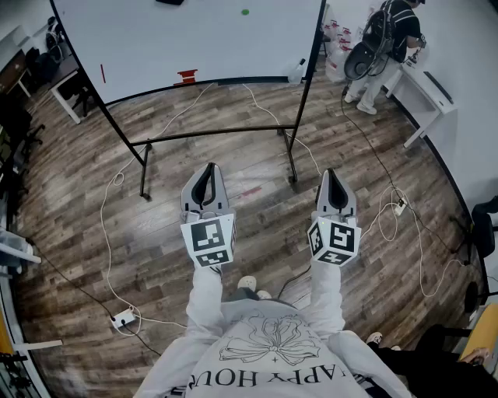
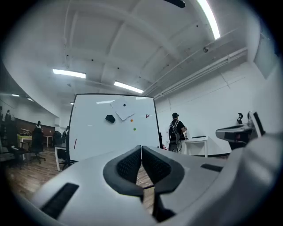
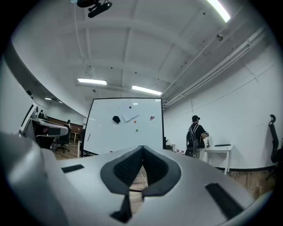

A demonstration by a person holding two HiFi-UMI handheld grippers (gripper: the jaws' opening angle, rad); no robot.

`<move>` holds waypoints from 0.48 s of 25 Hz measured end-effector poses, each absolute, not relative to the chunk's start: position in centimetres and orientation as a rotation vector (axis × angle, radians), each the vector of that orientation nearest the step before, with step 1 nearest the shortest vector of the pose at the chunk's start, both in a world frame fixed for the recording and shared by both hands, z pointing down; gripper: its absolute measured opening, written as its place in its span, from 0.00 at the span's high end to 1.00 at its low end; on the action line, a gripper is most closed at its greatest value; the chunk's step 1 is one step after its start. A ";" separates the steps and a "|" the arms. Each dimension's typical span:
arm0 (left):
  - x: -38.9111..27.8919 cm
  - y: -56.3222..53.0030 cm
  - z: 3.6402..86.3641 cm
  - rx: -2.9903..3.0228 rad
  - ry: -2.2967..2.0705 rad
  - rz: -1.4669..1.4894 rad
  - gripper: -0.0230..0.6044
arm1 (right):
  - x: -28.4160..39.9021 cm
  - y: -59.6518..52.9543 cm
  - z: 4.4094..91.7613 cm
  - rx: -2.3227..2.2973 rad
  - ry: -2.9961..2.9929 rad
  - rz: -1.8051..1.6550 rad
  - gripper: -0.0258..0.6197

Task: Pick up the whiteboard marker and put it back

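left gripper (image 1: 208, 169) jaws together, empty | right gripper (image 1: 330, 174) closed on nothing; both aimed level ahead, ready to approach | whiteboard (image 1: 194, 39) well beyond | whiteboard marker (image 1: 102, 74): likely the thin red stick by its left edge

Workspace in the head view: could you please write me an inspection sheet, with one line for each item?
Surface: wooden floor; no table near the grippers.
Job's things: whiteboard on a black stand; small red thing on its ledge, perhaps the marker, too small to tell.
Clutter: green dot on the board.
Grippers: left gripper and right gripper both shut, empty, pointing toward the board.
Cables: white cable loops over the floor to a power strip; more loops lie at the right.
Surroundings: person with a backpack at a white table, far right.
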State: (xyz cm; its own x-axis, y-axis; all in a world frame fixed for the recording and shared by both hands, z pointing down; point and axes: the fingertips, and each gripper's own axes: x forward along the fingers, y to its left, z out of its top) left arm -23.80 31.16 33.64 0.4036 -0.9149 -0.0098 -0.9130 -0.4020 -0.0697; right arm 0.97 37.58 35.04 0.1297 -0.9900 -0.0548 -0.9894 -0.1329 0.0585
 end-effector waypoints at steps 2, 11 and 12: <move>-23.9 30.8 33.8 -2.577 1.683 -0.050 0.95 | 1.0 37.3 35.1 2.358 -2.064 -0.124 0.96; -24.0 29.1 34.0 -2.571 1.690 -0.063 0.95 | 0.9 35.8 35.5 2.354 -2.070 -0.112 0.96; -23.9 28.9 34.1 -2.574 1.689 -0.062 0.95 | 0.9 35.5 35.6 2.355 -2.073 -0.106 0.96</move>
